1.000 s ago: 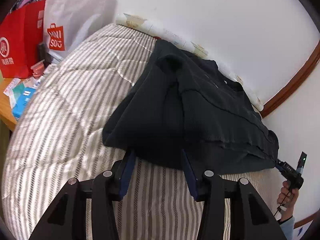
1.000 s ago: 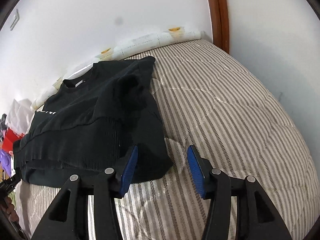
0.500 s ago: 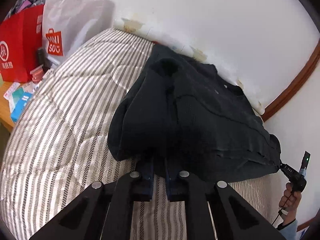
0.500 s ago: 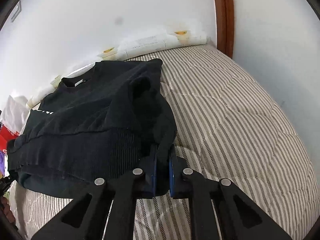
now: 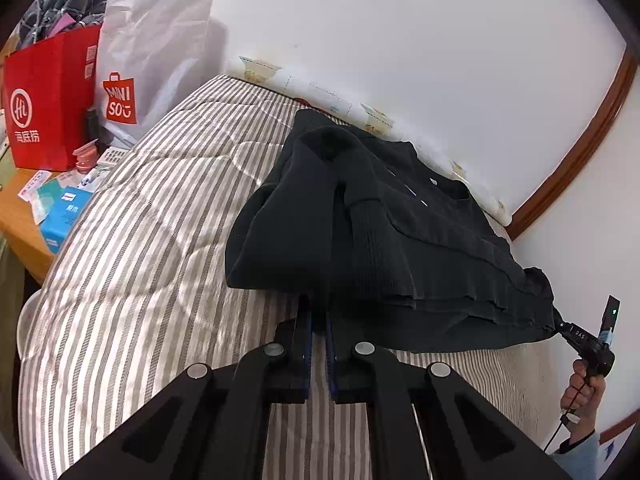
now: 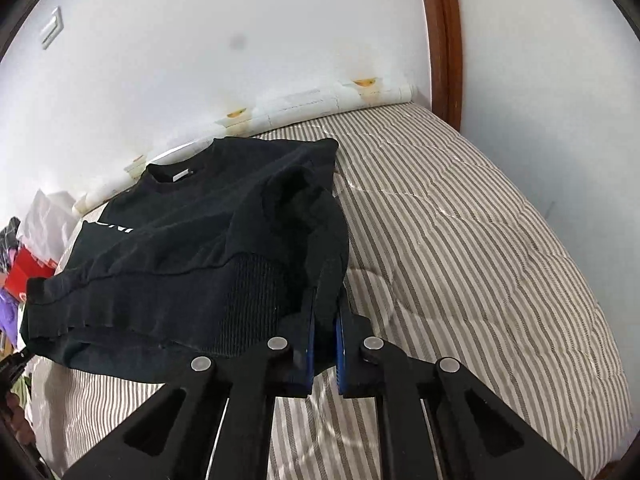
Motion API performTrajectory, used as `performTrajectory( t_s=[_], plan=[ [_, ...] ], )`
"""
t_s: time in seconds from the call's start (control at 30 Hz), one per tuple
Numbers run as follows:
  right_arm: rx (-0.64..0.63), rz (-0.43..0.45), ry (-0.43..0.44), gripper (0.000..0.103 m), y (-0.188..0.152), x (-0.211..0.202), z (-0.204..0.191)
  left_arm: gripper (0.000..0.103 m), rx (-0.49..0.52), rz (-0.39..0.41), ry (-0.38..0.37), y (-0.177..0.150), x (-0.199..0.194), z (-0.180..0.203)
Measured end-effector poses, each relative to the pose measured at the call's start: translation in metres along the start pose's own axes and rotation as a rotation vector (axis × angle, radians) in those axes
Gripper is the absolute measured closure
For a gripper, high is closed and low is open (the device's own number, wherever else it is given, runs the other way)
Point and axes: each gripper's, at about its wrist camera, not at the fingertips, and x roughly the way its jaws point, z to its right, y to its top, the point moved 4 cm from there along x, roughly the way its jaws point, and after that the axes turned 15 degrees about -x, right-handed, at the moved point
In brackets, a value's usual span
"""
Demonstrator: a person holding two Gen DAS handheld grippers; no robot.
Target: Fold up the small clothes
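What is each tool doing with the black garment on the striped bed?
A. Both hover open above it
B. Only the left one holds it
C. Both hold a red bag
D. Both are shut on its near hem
D: the left tool and the right tool each pinch the near hem of the black garment, one toward each end.
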Motion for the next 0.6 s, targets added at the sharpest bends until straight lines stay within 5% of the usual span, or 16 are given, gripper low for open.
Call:
performTrajectory(
  t_s=[0.6],
  plan=[
    [-0.045,-0.033,-0.01,0.095,-0.046,-0.036,-0.005,0.097,0.056,-0.013,0.014,-0.051,-0.038,-0.015]
  ],
)
